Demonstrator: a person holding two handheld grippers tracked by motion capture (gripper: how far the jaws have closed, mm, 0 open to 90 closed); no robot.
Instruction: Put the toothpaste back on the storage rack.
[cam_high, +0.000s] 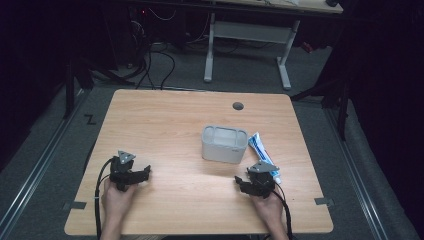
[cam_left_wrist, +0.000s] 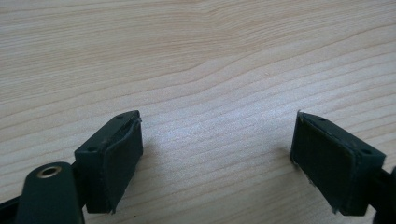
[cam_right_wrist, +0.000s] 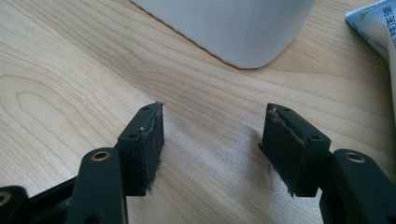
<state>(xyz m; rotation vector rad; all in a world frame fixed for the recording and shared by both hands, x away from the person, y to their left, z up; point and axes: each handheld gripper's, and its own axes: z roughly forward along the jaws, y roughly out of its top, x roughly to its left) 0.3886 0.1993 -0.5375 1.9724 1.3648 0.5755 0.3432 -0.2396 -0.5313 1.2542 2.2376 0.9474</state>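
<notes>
A grey rectangular container (cam_high: 224, 144) stands near the middle of the wooden table (cam_high: 165, 120), its rounded corner (cam_right_wrist: 243, 28) close ahead in the right gripper view. A white and blue tube (cam_high: 263, 155) lies flat just right of it, with its end (cam_right_wrist: 376, 23) at the upper right of the right gripper view. My left gripper (cam_high: 131, 172) rests low at the front left, open, jaws wide over bare wood (cam_left_wrist: 217, 140). My right gripper (cam_high: 254, 182) sits at the front right, just in front of the tube, open with nothing between its jaws (cam_right_wrist: 215, 140).
A round cable hole (cam_high: 238, 106) is at the table's far edge. Beyond the table stand a white desk frame (cam_high: 247, 45) and loose cables (cam_high: 155, 65) on a grey carpet. Dark stands flank both sides.
</notes>
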